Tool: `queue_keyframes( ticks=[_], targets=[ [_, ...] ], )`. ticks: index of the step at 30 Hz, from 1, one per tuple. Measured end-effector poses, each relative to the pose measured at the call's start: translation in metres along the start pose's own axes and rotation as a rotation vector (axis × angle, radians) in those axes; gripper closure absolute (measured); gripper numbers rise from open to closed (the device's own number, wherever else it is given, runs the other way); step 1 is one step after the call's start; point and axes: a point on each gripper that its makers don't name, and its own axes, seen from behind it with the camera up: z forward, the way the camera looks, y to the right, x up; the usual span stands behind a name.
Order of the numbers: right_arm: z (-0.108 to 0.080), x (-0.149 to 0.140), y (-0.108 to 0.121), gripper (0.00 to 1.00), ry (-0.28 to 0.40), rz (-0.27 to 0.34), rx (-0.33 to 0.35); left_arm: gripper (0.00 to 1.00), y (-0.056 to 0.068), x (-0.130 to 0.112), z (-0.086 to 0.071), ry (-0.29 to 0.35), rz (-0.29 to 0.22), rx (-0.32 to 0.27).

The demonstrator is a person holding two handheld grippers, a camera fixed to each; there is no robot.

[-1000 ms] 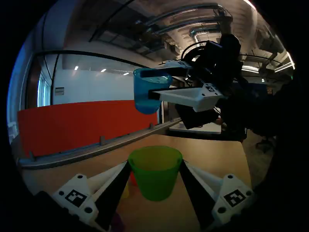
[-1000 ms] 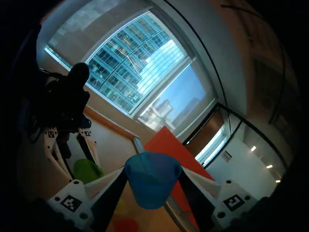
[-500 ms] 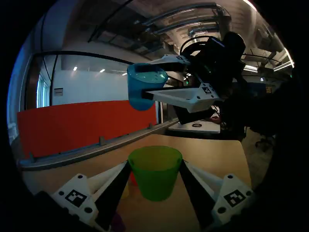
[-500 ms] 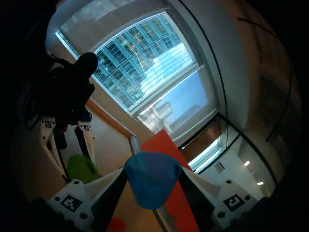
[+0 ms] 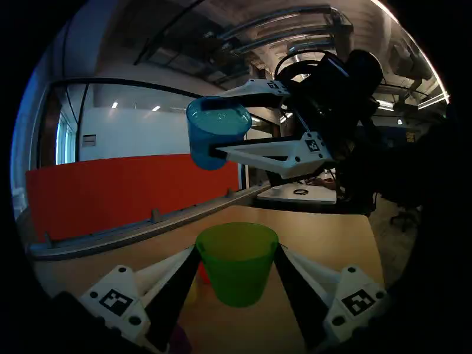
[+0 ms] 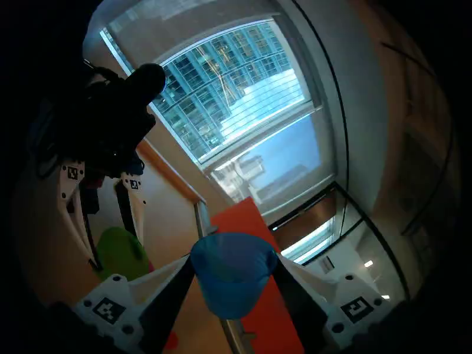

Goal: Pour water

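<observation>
Blue cup [image 5: 216, 133] tipped further, shifted left, green cup [image 5: 237, 270] unmoved

Orange partition [image 5: 118, 189], wood table [image 5: 330, 236], big window w/ bldgs [image 6: 248, 112]

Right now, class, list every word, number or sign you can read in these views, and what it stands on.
No readable words or numbers.
Black-and-white square markers on the left tongs: patterns, not text.
Small wall plaque: too small to read.
</observation>
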Motion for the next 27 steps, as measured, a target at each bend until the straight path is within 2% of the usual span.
queue_keyframes(
  ticks=[27],
  targets=[
    [0.0071,-0.0025,0.0087,0.09,-0.024,-0.147,-0.012,0.13,0.0030,0.0057,0.0014,0.008,0.005,-0.007]
  ],
)
